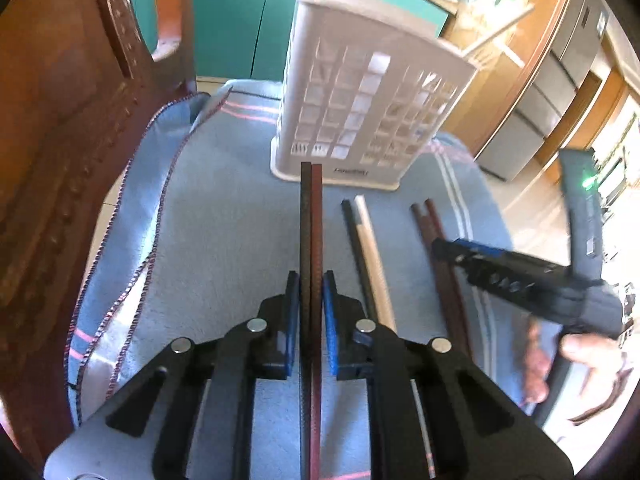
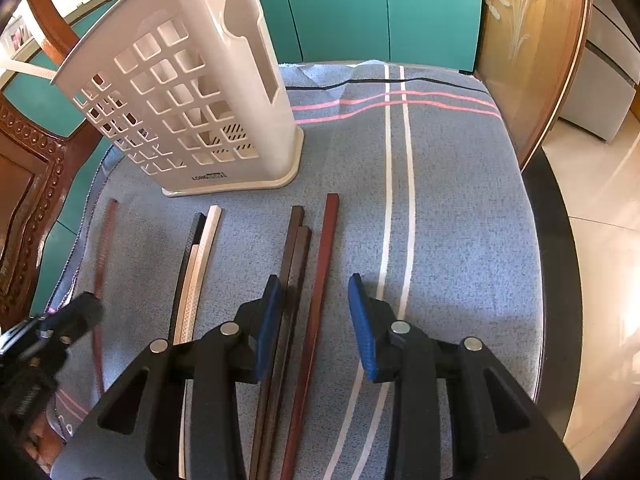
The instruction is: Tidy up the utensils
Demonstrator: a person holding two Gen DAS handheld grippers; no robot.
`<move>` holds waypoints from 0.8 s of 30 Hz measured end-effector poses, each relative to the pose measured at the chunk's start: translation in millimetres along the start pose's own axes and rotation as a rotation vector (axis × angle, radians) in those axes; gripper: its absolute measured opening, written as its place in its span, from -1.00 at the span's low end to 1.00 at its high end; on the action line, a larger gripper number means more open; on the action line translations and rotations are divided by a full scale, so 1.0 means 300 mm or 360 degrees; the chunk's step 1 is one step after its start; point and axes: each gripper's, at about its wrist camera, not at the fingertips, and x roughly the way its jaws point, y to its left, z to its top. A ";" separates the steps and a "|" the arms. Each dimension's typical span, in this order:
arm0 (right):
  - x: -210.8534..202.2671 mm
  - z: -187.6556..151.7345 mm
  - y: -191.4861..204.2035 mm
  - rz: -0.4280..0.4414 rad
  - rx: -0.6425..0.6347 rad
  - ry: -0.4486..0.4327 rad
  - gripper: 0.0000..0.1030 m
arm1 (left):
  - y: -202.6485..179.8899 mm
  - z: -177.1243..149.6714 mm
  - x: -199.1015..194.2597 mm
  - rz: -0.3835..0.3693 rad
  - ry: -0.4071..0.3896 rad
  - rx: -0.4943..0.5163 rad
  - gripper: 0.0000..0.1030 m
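In the left wrist view my left gripper [image 1: 311, 280] is shut on a pair of chopsticks [image 1: 311, 216], one black and one red-brown, which point at the white perforated utensil holder [image 1: 360, 100]. A black and a white chopstick [image 1: 366, 248] and a dark brown pair [image 1: 436, 248] lie on the cloth to their right. My right gripper [image 2: 314, 284] is open low over the cloth. A red-brown chopstick [image 2: 326, 240] lies between its fingers, untouched. The dark brown pair [image 2: 294, 248] runs under its left pad. The holder [image 2: 192, 92] stands upright beyond.
A blue towel [image 2: 460, 200] with white and pink stripes covers a round dark-rimmed table [image 2: 556, 280]. A carved wooden chair [image 1: 60, 160] stands close on the left. Teal cabinets [image 2: 360, 8] are behind. A person's hand [image 1: 584, 348] holds the right gripper [image 1: 500, 268].
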 end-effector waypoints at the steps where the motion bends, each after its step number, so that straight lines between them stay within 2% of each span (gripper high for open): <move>1: 0.000 -0.001 -0.001 0.0001 0.0000 0.0001 -0.32 | 0.003 -0.001 -0.010 -0.0019 -0.0011 -0.0018 -0.75; 3: -0.001 -0.001 -0.003 0.0005 0.0003 0.0004 -0.32 | 0.014 0.006 -0.026 -0.0030 -0.0029 -0.0023 -0.72; 6: 0.001 0.001 -0.005 -0.0003 0.0011 0.0004 -0.31 | 0.020 0.016 -0.016 0.0045 -0.0029 -0.0006 -0.71; 10: 0.004 0.006 0.000 -0.0038 -0.0003 -0.0009 -0.31 | 0.027 0.019 0.027 0.0105 0.0041 0.0016 -0.69; 14: 0.005 0.015 0.015 -0.0086 -0.0047 -0.0035 -0.31 | 0.028 0.021 0.103 0.0231 0.0106 0.0062 -0.67; 20: 0.030 0.053 0.032 -0.0186 -0.0138 -0.0073 -0.32 | 0.015 0.044 0.152 0.0300 0.0121 0.0104 -0.51; 24: 0.021 0.093 -0.005 -0.0092 -0.0043 -0.0074 -0.32 | 0.007 0.060 0.167 0.0300 0.0105 0.0105 -0.38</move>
